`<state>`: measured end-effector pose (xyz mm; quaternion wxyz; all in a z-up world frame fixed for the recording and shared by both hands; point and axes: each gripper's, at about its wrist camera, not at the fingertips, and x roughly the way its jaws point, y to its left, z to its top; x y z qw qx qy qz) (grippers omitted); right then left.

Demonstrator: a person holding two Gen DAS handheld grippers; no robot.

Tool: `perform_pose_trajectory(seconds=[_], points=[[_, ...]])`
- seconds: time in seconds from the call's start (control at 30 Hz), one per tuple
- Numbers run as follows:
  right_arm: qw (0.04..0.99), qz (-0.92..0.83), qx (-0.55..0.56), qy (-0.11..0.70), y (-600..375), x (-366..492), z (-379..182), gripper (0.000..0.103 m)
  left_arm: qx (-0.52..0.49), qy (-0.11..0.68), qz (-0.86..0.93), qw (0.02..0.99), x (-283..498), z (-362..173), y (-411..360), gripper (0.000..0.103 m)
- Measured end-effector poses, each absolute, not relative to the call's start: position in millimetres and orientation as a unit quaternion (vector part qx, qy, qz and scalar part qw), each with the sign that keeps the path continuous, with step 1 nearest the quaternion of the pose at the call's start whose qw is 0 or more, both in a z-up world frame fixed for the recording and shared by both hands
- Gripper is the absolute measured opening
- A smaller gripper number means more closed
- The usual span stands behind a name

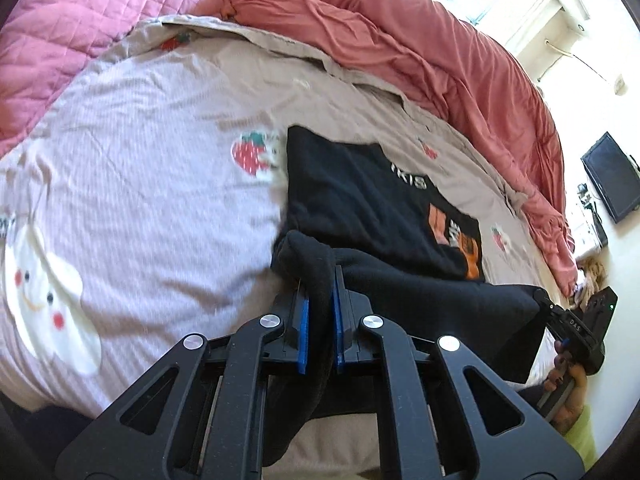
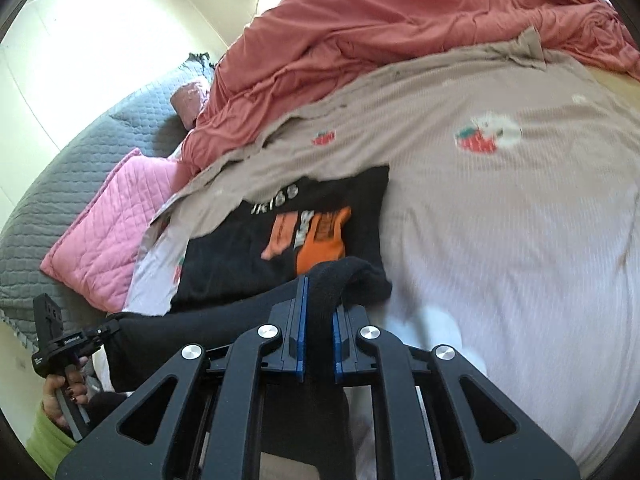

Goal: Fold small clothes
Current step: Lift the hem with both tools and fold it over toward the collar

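With my left claw [image 1: 320,280] and right claw [image 2: 319,292] each clamped on a near corner of the black shirt [image 1: 360,188], its far half lying flat mid-frame on the strawberry bedspread [image 1: 160,140], I judge this fold barely begun, not yet laid over.
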<state>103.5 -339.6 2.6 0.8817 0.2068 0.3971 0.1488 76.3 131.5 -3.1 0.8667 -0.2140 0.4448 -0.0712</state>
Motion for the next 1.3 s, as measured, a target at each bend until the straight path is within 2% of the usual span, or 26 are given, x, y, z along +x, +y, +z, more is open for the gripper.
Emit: perform_pose_trajectory(seconds=[0.4, 0.53, 0.6, 0.63, 0.67, 0.73, 0.87, 0.93, 1.13, 1.3], points=[[0.876, 0.13, 0.163, 0.435, -327, 171, -35, 0.009, -0.221, 0.468, -0.023, 0.855, 146, -34, 129, 0.004], [0.873, 0.127, 0.146, 0.448, -324, 176, -44, 0.01, -0.221, 0.476, -0.009, 0.851, 152, -47, 128, 0.008], [0.869, 0.134, 0.154, 0.452, -325, 176, -44, 0.016, -0.225, 0.476, -0.01, 0.85, 152, -48, 129, 0.008], [0.868, 0.137, 0.156, 0.451, -326, 174, -42, 0.018, -0.228, 0.475, -0.009, 0.85, 150, -47, 130, 0.013], [0.867, 0.14, 0.158, 0.452, -327, 174, -41, 0.023, -0.229, 0.472, -0.007, 0.851, 148, -45, 132, 0.023], [0.866, 0.14, 0.162, 0.453, -328, 171, -38, 0.039, -0.236, 0.463, -0.005, 0.854, 141, -38, 135, 0.033], [0.869, 0.129, 0.153, 0.453, -330, 165, -32, 0.047, -0.241, 0.45, -0.006, 0.86, 124, -25, 139, 0.038], [0.875, 0.108, 0.143, 0.451, -334, 156, -28, 0.062, -0.24, 0.45, -0.007, 0.86, 113, -23, 141, 0.039], [0.86, 0.115, 0.186, 0.461, -344, 134, -27, 0.064, -0.238, 0.458, -0.015, 0.856, 88, -28, 138, 0.043], [0.842, 0.128, 0.178, 0.494, -329, 116, -34, 0.067, -0.228, 0.477, -0.027, 0.848, 78, -40, 129, 0.046]])
